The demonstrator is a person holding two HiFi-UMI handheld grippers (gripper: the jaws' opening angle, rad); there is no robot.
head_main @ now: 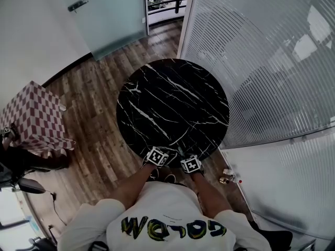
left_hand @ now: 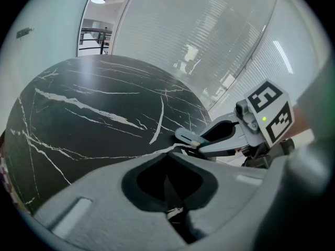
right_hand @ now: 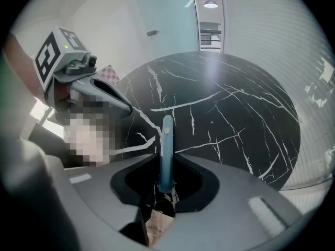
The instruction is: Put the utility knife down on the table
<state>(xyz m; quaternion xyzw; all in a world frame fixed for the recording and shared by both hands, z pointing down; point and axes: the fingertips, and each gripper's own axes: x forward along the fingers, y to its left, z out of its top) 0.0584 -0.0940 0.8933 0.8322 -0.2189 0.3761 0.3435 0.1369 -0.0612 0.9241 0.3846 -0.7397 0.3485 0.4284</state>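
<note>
1. In the head view, the marker cubes (head_main: 157, 156) cover both claw tips, and I cannot find the utility knife (right_hand: 167, 135) there.
2. I cannot tell whether its far end touches the desk (right_hand: 235, 103).
3. My right claw (right_hand: 166, 161) clamps the knife at a narrow gap. The blade body juts straight ahead of it, over the desk's near edge.
4. My left claw (left_hand: 167, 163) is closed and empty.

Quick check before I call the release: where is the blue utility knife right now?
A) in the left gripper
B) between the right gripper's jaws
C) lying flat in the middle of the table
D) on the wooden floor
B: the right gripper view shows the utility knife standing between the jaws of the right gripper, its far end over the black marble table.
</note>
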